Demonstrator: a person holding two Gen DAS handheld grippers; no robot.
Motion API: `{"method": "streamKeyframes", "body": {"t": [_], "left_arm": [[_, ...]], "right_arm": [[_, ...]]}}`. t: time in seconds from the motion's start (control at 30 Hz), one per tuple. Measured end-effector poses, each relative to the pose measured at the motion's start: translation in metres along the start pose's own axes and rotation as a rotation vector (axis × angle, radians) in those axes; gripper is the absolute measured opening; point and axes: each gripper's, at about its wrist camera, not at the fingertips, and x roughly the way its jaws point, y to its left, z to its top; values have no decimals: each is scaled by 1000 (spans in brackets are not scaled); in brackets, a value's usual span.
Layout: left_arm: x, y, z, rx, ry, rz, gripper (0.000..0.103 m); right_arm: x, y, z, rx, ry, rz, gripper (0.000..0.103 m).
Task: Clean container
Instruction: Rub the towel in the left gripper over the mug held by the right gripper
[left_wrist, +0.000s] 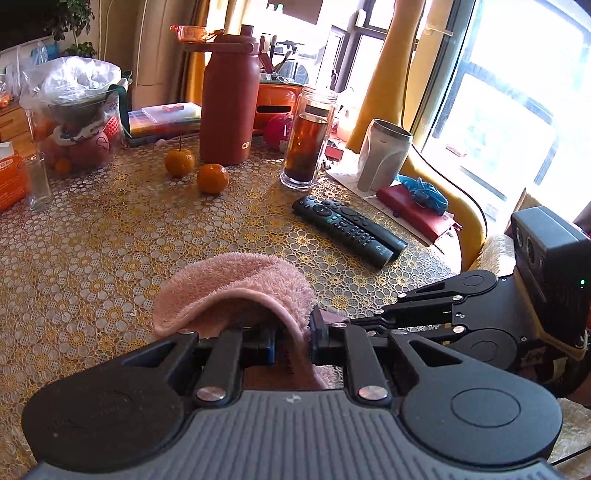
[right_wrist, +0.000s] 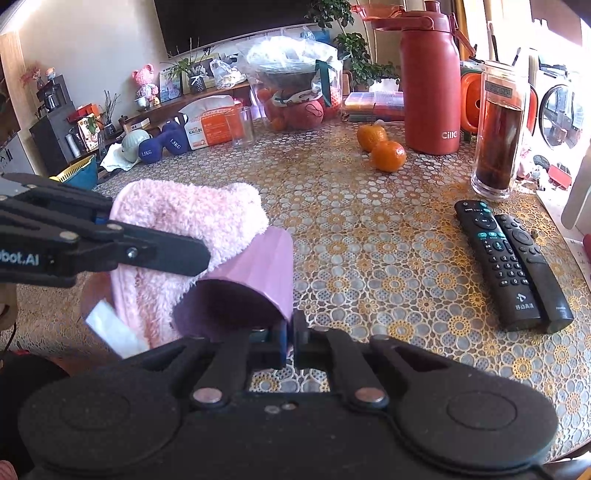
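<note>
A fluffy pink towel (left_wrist: 236, 280) is pinched in my left gripper (left_wrist: 291, 347), which is shut on it; the cloth bulges up in front of the fingers. In the right wrist view a mauve plastic cup (right_wrist: 273, 266) is tilted on its side above the table, its dark mouth facing the camera. My right gripper (right_wrist: 290, 343) is shut on the cup's rim. The towel (right_wrist: 184, 218) lies against the cup's left outer wall, with the left gripper (right_wrist: 192, 258) coming in from the left. The right gripper (left_wrist: 325, 326) reaches in from the right; there the towel hides most of the cup.
Two black remotes (left_wrist: 351, 229) lie to the right on the patterned tablecloth (left_wrist: 110, 240). Behind them stand a glass jar of dark tea (left_wrist: 306, 147), a red bottle (left_wrist: 229, 99), two oranges (left_wrist: 212, 179), a grey tumbler (left_wrist: 384, 158) and an empty glass (left_wrist: 37, 181).
</note>
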Motion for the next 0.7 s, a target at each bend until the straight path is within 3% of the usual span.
{"method": "streamKeyframes", "body": {"t": [0.4, 0.7], "left_arm": [[19, 20, 8, -3, 14, 113, 16], [-19, 48, 9, -77, -58, 174, 16]], "right_arm": [[0, 1, 0, -5, -1, -2, 4], [2, -2, 3, 25, 5, -3, 3]]}}
